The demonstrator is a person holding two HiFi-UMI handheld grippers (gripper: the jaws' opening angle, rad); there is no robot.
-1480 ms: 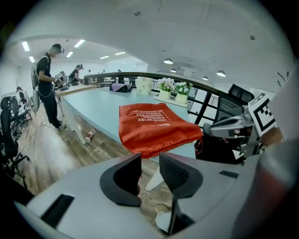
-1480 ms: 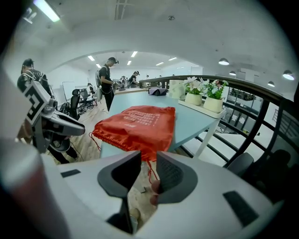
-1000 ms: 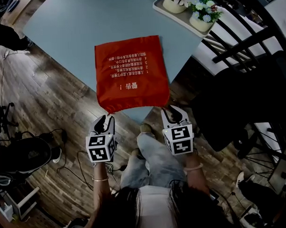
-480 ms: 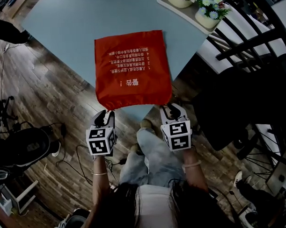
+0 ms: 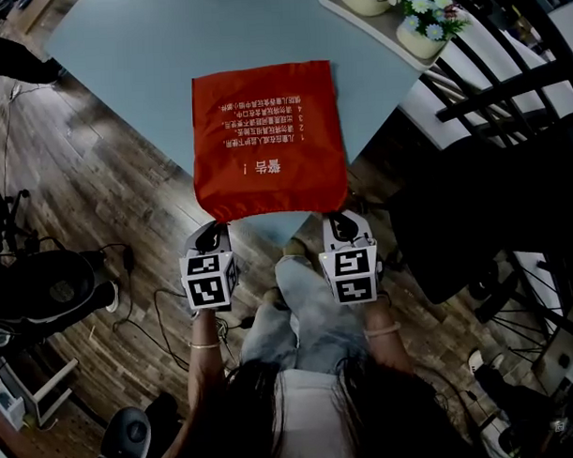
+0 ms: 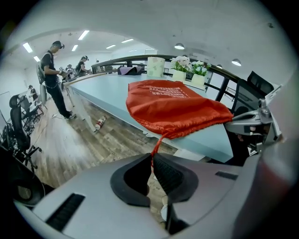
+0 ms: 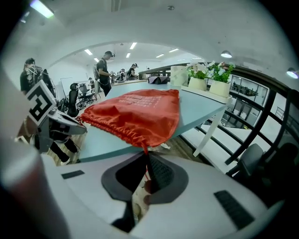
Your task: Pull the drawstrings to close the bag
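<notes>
Red bag (image 5: 269, 139) lies flat on the tabletop (image 5: 149, 50). Its closed bottom points to the far side and its mouth is at the near edge, slightly overhanging. The mouth hem shows ruffled gathers but is not cinched tight.

Left claw (image 5: 210, 237): jaws narrow, pinched on the left drawstring (image 6: 156, 145), which runs taut from the left corner of the mouth. Right claw (image 5: 341, 223): jaws narrow, pinched on the right drawstring (image 7: 145, 156) at the right corner. Both claws sit just off the near edge, below the mouth.

Step in hand (judgement): pulling the strings to draw the mouth shut; early to midway.
- Pull the two strings apart, outward and level with the hem. A pull only toward the body would likely drag the whole bag off the edge.
- Hold an even grip on both sides, since thin cord can slip between the pads.
- Stop when the gathers bunch at the middle.

Surface: smooth pale blue-grey top, probably low friction, so the fabric will likely slide.

Room: a tray (image 5: 392, 22) with flower pots (image 5: 428, 26) sits at the far right corner, well apart from the bag. The floor (image 5: 108, 211) is dark wood with cables (image 5: 154, 322). A black chair (image 5: 488, 94) stands to the right. People (image 6: 52, 77) stand in the background beside the table's far end.
</notes>
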